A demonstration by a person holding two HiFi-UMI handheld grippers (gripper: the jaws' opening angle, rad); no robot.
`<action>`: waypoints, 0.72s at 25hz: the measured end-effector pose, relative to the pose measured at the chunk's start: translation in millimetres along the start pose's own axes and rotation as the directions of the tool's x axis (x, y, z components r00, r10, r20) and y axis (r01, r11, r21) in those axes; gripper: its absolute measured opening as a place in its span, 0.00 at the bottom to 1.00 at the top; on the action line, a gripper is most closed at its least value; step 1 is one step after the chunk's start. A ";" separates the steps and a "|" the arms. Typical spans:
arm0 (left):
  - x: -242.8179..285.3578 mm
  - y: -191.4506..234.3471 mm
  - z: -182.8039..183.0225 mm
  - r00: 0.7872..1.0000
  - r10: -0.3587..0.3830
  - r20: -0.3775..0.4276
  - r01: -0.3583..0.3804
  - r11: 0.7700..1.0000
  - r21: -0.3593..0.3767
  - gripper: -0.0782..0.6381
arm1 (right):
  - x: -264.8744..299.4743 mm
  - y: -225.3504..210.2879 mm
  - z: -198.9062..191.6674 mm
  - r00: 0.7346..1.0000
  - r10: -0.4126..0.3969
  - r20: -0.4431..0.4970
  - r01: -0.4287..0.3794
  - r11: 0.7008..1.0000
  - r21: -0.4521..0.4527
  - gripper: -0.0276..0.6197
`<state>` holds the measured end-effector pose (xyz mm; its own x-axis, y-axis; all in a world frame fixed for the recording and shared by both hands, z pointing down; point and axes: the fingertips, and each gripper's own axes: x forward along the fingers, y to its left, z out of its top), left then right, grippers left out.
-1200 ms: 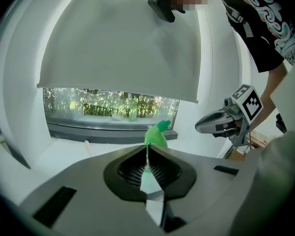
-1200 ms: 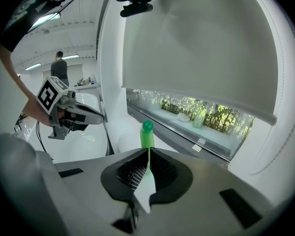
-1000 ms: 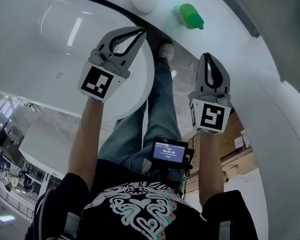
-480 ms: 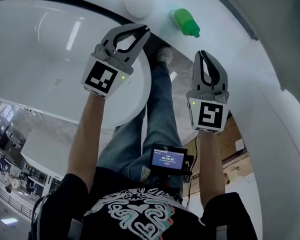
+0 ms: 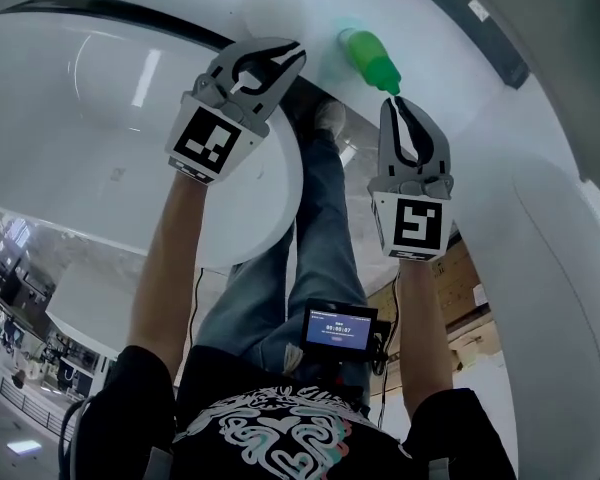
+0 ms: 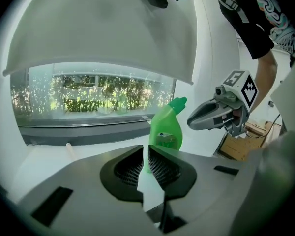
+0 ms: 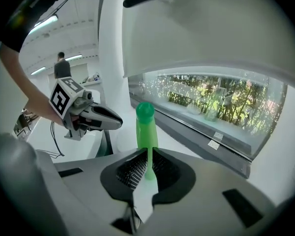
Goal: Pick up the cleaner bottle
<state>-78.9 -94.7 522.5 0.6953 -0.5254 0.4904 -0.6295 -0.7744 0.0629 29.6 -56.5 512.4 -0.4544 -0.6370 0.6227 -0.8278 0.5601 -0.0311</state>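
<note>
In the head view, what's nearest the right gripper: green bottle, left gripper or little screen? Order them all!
1. green bottle, just ahead of the right gripper
2. left gripper, off to the left
3. little screen, back by the waist

A large, bright hall is shown, probably a showroom or test space for bathroom fittings. Glossy white curved fixtures [image 5: 110,148] are seen, and a green cleaner bottle [image 5: 370,56] is placed on one. A long window [image 6: 93,102] with greenery outside, ceiling strip lights [image 7: 44,22] and a distant person [image 7: 62,65] are visible.
</note>
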 end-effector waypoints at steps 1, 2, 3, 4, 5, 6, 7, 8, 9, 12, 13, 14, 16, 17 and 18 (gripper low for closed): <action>2.9 -1.3 0.3 1.000 -0.015 -0.007 0.016 1.000 0.017 0.14 | 0.0 -0.6 0.9 1.000 0.003 0.004 -0.003 1.000 0.001 0.09; 5.9 -1.9 0.5 0.999 -0.030 -0.012 0.030 0.999 0.030 0.14 | 0.5 -0.8 1.6 1.000 0.007 0.007 -0.007 1.000 0.001 0.09; 8.8 -1.6 0.7 0.999 -0.043 -0.017 0.043 0.998 0.038 0.14 | 1.7 -1.1 2.2 1.000 0.011 0.008 -0.011 1.000 0.000 0.09; 11.6 -0.5 1.0 0.998 -0.056 -0.023 0.057 0.997 0.047 0.14 | 3.4 -1.6 2.9 1.000 0.013 0.007 -0.013 1.000 -0.002 0.09; 14.2 0.5 1.6 0.997 -0.070 -0.030 0.071 0.996 0.057 0.14 | 5.1 -2.4 3.8 1.000 0.013 0.005 -0.013 1.000 -0.004 0.09; 16.7 0.9 2.5 0.996 -0.085 -0.038 0.088 0.994 0.069 0.14 | 6.3 -3.4 4.6 1.000 0.011 0.003 -0.011 1.000 -0.007 0.09; 19.1 0.6 3.5 0.994 -0.102 -0.046 0.105 0.991 0.082 0.14 | 7.0 -4.5 5.2 1.000 0.008 0.003 -0.008 1.000 -0.012 0.09; 21.4 -0.6 4.2 0.991 -0.119 -0.055 0.124 0.988 0.093 0.14 | 7.5 -5.4 5.8 1.000 0.005 0.007 -0.005 1.000 -0.017 0.10; 23.8 -2.4 4.5 0.988 -0.138 -0.064 0.144 0.984 0.102 0.16 | 8.2 -6.1 6.8 1.000 0.004 0.017 -0.003 1.000 -0.019 0.10; 31.5 -10.3 1.0 0.975 -0.199 -0.098 0.210 0.970 0.122 0.27 | 11.4 -7.4 7.6 0.999 0.006 0.042 -0.005 1.000 -0.018 0.10; 34.4 -12.8 -1.5 0.970 -0.215 -0.111 0.229 0.964 0.133 0.29 | 11.9 -7.4 3.5 1.000 0.012 0.018 -0.011 1.000 -0.020 0.10; 37.6 -14.7 -3.8 0.965 -0.230 -0.125 0.247 0.957 0.149 0.31 | 12.4 -7.1 -0.4 1.000 0.018 -0.005 -0.018 1.000 -0.020 0.10; 44.6 -17.6 -8.0 0.954 -0.258 -0.155 0.284 0.941 0.182 0.35 | 13.9 -6.5 -2.4 1.000 0.028 -0.014 -0.028 0.999 -0.015 0.10; 48.4 -18.8 -10.6 0.947 -0.271 -0.171 0.302 0.933 0.196 0.37 | 14.7 -6.4 0.0 1.000 0.030 0.006 -0.030 0.999 -0.012 0.10; 52.6 -19.7 -12.9 0.941 -0.282 -0.185 0.319 0.924 0.210 0.39 | 15.4 -6.6 3.9 0.999 0.028 0.035 -0.028 1.000 -0.007 0.10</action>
<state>-34.5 -102.5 558.3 0.7682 -0.2106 0.6046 -0.2875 -0.9573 0.0318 26.9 -72.0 519.2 -0.4889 -0.6393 0.5936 -0.8124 0.5816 -0.0427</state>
